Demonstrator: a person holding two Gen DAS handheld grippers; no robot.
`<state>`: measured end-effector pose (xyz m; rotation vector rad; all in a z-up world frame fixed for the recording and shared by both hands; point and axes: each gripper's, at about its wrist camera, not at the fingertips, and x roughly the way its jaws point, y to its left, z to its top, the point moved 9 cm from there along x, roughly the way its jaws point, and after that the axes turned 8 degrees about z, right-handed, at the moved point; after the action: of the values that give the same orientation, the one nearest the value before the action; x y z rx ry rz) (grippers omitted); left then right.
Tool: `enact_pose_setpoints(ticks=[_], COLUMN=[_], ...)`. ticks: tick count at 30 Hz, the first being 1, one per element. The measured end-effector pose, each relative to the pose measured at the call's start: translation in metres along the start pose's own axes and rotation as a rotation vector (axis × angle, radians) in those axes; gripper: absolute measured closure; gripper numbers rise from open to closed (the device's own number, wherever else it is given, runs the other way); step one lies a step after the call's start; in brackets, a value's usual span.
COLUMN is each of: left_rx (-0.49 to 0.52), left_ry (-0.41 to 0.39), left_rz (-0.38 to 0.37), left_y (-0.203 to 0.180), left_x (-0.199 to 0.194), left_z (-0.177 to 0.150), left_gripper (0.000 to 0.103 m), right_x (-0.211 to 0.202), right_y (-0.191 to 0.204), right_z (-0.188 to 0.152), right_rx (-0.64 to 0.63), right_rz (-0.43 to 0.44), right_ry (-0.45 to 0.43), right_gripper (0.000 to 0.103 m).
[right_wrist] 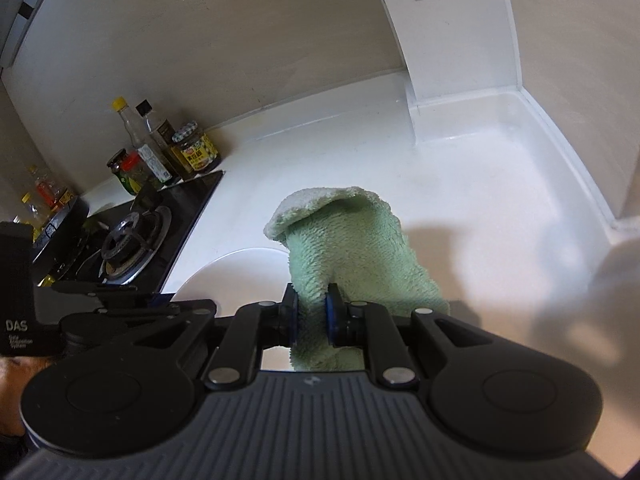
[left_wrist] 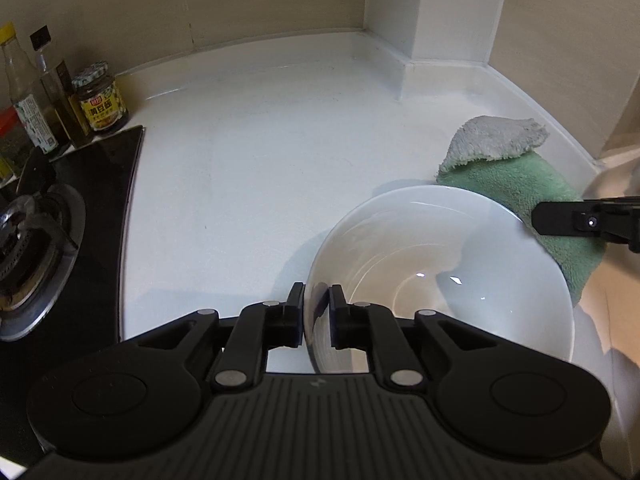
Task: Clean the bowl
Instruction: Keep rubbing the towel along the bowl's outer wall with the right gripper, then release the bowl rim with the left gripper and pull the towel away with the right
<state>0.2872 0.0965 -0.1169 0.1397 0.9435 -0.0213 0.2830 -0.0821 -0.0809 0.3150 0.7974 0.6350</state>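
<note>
Here: white bowl, lower right of the left wrist view, above the white counter, empty, glossy, with small highlights inside; near rim pinched. In the right wrist view, only a pale arc of the bowl visible, lower centre-left, behind the gripper linkage.

Left gripper: bottom centre of its own view, closed down to a narrow gap on the bowl's rim, one finger outside the wall, one inside. Seen also at the left edge of the right wrist view, black body lettered "DAS".

Green cloth: centre of the right wrist view, standing up from between the fingers, top fold turned over to show a paler side. In the left wrist view, at right of frame, just behind the bowl's far rim, touching or overlapping it.

Right gripper: bottom centre of its view, blue-padded fingers clamped tight on the cloth. One black finger tip entering from the right edge of the left wrist view.

Gas stove: black glass top with burner, left edge of the left wrist view.

Bottles and jars: clustered behind the stove against the beige wall, upper left.

White column: upper right, with a grey vent.
</note>
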Motion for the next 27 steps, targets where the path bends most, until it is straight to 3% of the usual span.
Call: enact_pose_setpoints(ticks=[7,18,23,27], left_rx=[0.103,0.144,0.069,0.026], left_ry=[0.008,-0.010,0.008,-0.028], left_rz=[-0.043,-0.086,-0.132,-0.149], left_y=[-0.006,-0.013,0.000,0.011], left_x=[0.027,0.032,0.024,0.004], left_z=[0.034,0.039,0.031,0.027], left_gripper=[0.084,0.085,0.085,0.085], right_x=[-0.003,-0.036,-0.067,-0.086], right_y=[-0.001,0.002,-0.015,-0.023], right_z=[-0.003,-0.051,-0.024,-0.004], right_rx=[0.048,0.135,0.168,0.111], right_rz=[-0.037,0.022,-0.060,-0.129], right_ry=[-0.049,0.012,-0.119,-0.183], right_gripper=[0.092,0.092,0.092,0.092])
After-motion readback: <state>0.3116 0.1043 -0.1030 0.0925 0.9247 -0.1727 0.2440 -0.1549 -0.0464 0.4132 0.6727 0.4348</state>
